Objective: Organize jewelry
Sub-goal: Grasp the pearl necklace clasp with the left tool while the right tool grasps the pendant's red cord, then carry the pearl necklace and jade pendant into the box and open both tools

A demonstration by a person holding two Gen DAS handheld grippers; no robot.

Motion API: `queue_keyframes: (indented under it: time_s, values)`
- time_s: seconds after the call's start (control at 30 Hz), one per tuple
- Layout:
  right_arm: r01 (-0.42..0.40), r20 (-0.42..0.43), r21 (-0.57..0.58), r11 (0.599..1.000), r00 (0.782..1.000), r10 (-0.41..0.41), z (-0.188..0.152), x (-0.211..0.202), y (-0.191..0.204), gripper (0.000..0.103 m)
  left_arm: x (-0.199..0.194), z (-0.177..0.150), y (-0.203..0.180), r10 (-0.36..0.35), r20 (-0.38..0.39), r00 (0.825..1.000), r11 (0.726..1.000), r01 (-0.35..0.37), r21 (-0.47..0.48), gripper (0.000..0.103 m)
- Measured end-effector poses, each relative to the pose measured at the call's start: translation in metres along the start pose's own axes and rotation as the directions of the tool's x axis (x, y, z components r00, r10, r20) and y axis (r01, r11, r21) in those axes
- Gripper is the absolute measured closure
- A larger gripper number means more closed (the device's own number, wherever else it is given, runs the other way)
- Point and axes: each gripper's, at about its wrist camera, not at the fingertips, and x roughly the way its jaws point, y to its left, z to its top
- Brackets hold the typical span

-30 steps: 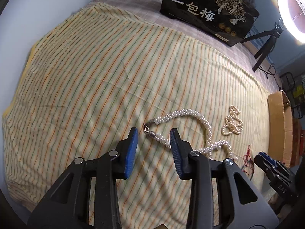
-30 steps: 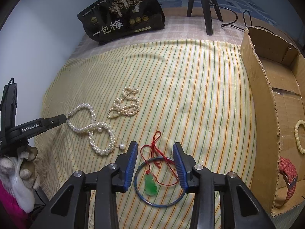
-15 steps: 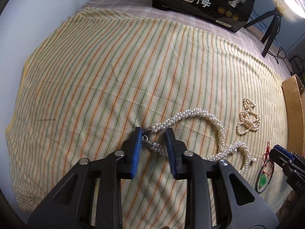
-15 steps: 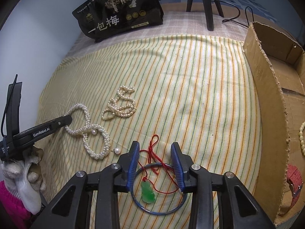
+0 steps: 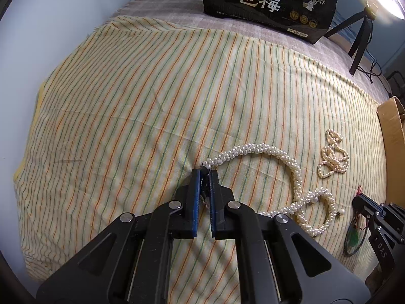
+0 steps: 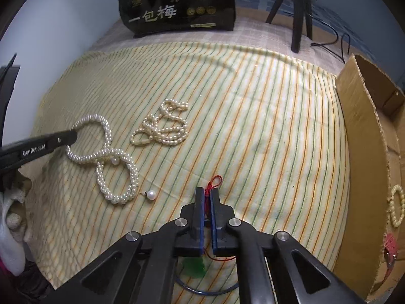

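A thick white pearl necklace (image 5: 268, 150) (image 6: 106, 136) lies looped on the striped cloth (image 5: 152, 101). My left gripper (image 5: 205, 171) (image 6: 73, 135) is closing its jaws onto the necklace's metal clasp end, and the pads press on it. My right gripper (image 6: 207, 192) (image 5: 357, 200) is closing its jaws on the red cord (image 6: 216, 179) of a green pendant (image 6: 193, 269), with the cord pinched between the pads. The pendant lies inside a thin blue bangle (image 6: 207, 291), half hidden under the gripper.
A small cream pearl strand (image 6: 162, 129) (image 5: 332, 157) and a loose single pearl (image 6: 151, 194) lie between the grippers. At the right, an open cardboard box (image 6: 364, 164) holds a bead bracelet (image 6: 396, 207) and a red strap (image 6: 389, 245). A black bag (image 5: 270, 5) and a tripod (image 6: 298, 12) stand at the back.
Both grippers have closed. The left shut on the pearl necklace's clasp. The right moved forward and down and shut on the red cord.
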Motion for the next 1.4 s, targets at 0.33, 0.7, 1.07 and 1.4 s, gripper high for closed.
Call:
queue_keyframes:
  time_s: [0.33,0.7,1.07,1.4]
  values:
    - [-0.050,0.085,0.042,0.998,0.995,0.046,-0.005,-0.034,-0.011,0.103,-0.037,-0.003,-0.002,-0.053,0.065,0.996,0.999,0.052,0.008,0.100]
    - [-0.095,0.175,0.065,0.993,0.981,0.082,-0.008,-0.079,-0.019,0.103,-0.082,-0.008,-0.007,-0.143,0.136,0.980,0.990,0.143,0.011,0.100]
    - [-0.106,0.261,0.074,0.992,0.962,0.083,-0.009,-0.120,-0.032,0.103,-0.140,-0.002,-0.011,-0.245,0.241,0.939,0.969,0.247,0.024,0.101]
    - [-0.089,0.308,0.108,0.990,0.950,0.051,-0.009,-0.143,-0.054,0.103,-0.175,-0.003,-0.034,-0.317,0.288,0.903,0.948,0.306,0.084,0.101]
